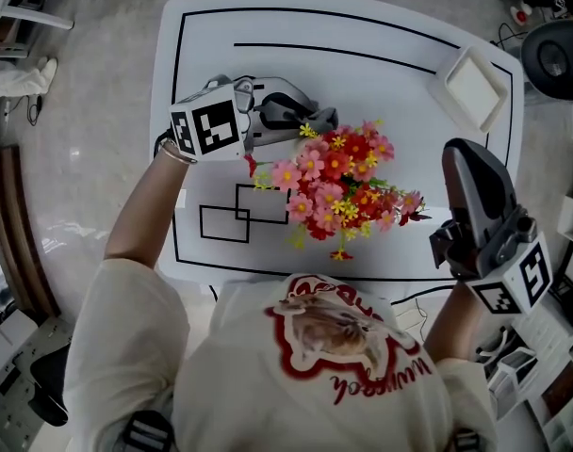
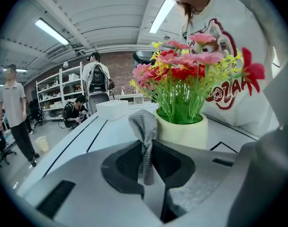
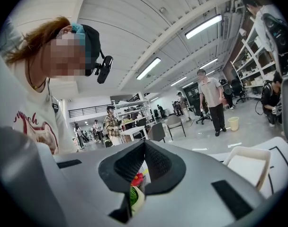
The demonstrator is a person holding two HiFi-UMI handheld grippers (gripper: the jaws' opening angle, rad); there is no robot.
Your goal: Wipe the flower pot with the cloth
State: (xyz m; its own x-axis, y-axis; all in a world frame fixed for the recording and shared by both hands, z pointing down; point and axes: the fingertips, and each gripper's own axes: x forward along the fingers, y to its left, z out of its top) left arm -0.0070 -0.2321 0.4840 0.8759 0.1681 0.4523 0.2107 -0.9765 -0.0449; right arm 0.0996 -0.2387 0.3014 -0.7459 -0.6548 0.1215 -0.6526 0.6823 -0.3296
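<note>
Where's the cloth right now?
The cloth is pinched in the left gripper, centre of the left gripper view, just left of the cream pot.

I see a white table marked with black lines, standing on a pale polished floor. Ceiling strip lights are lit. Open shelving stands before a brick wall.

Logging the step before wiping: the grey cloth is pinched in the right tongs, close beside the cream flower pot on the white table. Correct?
Not quite. The cloth is pinched in the left tongs, not the right tongs; the left gripper view shows it clearly. The rest holds: it hangs close beside the cream flower pot on the white table.
</note>
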